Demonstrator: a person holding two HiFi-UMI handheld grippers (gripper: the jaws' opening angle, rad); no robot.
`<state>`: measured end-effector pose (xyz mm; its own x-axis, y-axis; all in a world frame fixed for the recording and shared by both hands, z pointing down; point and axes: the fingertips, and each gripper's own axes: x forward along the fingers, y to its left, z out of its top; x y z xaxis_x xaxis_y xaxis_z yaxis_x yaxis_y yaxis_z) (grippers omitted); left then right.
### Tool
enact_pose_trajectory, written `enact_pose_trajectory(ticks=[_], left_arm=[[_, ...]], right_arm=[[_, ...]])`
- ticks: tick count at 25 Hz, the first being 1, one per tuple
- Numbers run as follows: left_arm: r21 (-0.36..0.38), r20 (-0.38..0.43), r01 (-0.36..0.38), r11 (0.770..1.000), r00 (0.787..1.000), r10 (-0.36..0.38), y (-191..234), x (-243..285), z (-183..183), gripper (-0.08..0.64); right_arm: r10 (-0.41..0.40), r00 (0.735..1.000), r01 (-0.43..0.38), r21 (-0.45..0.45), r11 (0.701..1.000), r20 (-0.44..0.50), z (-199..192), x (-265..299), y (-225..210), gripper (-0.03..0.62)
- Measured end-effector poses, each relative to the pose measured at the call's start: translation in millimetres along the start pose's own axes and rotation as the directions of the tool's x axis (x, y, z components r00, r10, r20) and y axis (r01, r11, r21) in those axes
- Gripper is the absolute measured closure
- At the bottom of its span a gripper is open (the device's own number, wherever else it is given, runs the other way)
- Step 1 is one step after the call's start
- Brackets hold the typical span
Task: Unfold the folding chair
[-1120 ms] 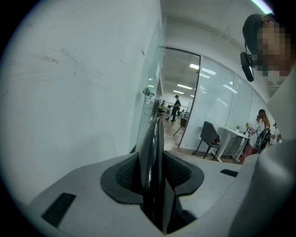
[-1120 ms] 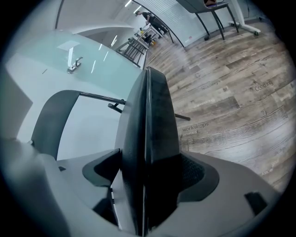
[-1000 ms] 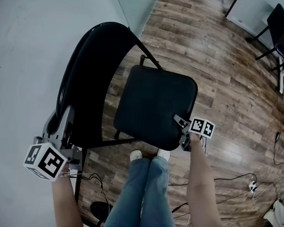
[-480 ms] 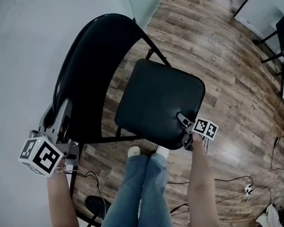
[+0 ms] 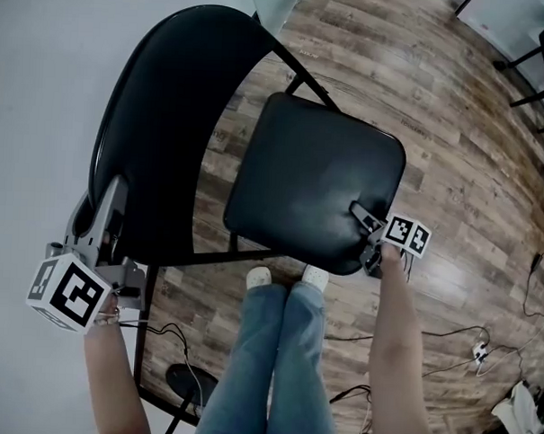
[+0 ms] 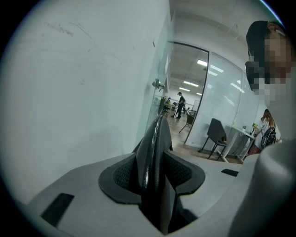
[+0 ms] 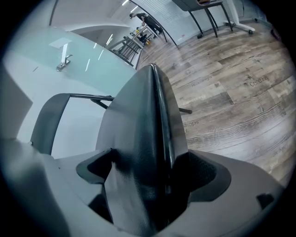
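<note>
- Head view: the folding chair stands on the wooden floor directly in front of the person's legs, with its back toward the white wall.
- The backrest rises at the left. The seat lies broad side up to the right of it and appears close to level.
- The left gripper is clamped on the near edge of the backrest. In the left gripper view the thin dark panel runs upright through the gap and both pads press against it.
- Purpose of this hold, as a judgement: it anchors the back and frame so that the chair neither tips nor slides while the seat is worked.
- The right gripper sits on the near right corner of the seat, with its marker cube just outside the rim.
- In the right gripper view the seat edge fills the space between the jaws. The jaws have just been opening wider, yet both pads appear to bear on the seat.
- Purpose of this hold, as a judgement: the corner farthest from the backrest gives the most leverage for pressing the seat down about its pivot.
- Task status, as a judgement: the unfolding is nearly complete. The seat is well apart from the backrest, and only the final seating onto the frame remains to be confirmed.
- Caution: the seat stop and the rear legs are hidden under the seat, so full lock cannot be verified.
</note>
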<state>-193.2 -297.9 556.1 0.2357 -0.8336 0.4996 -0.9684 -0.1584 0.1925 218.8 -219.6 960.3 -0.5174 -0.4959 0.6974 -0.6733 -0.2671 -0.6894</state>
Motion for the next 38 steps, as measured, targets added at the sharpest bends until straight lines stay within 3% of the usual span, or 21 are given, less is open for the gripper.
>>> enact_pose_trajectory(ticks=[6,11,14,19,29,34,36,38], left_arm=[[0.036,0.002,-0.037,0.999,0.999,0.037,-3,-1,-1,0.400],[0.064,0.003,-0.054,0.996,0.999,0.054,-1,4,-3,0.399],[0.072,0.002,-0.056,0.996,0.998,0.056,0,5,-4,0.399],[0.071,-0.002,-0.059,0.996,0.998,0.059,2,3,-4,0.397],[0.090,-0.015,-0.085,0.992,0.996,0.086,-1,0,0,0.389],[0.061,-0.016,-0.057,0.997,0.998,0.058,-3,-3,3,0.390],[0.071,-0.024,-0.057,0.996,0.998,0.059,-3,-5,4,0.375],[0.110,-0.045,-0.056,0.992,0.997,0.061,-9,-8,5,0.303]], right_arm=[[-0.002,1.000,0.002,0.007,1.000,0.020,0,-5,-2,0.103],[-0.133,0.988,0.134,-0.004,0.991,0.072,2,-17,-4,0.101],[-0.201,0.977,0.206,-0.072,0.976,0.065,1,-26,6,0.101],[-0.219,0.975,0.223,-0.176,0.959,0.041,8,-49,57,0.101],[-0.222,0.971,0.235,-0.167,0.958,0.094,7,-111,156,0.101],[-0.213,0.972,0.231,-0.205,0.951,0.103,4,-151,201,0.101],[-0.199,0.973,0.221,-0.221,0.950,0.116,6,-169,221,0.101],[-0.188,0.973,0.215,-0.243,0.946,0.132,9,-187,238,0.101]])
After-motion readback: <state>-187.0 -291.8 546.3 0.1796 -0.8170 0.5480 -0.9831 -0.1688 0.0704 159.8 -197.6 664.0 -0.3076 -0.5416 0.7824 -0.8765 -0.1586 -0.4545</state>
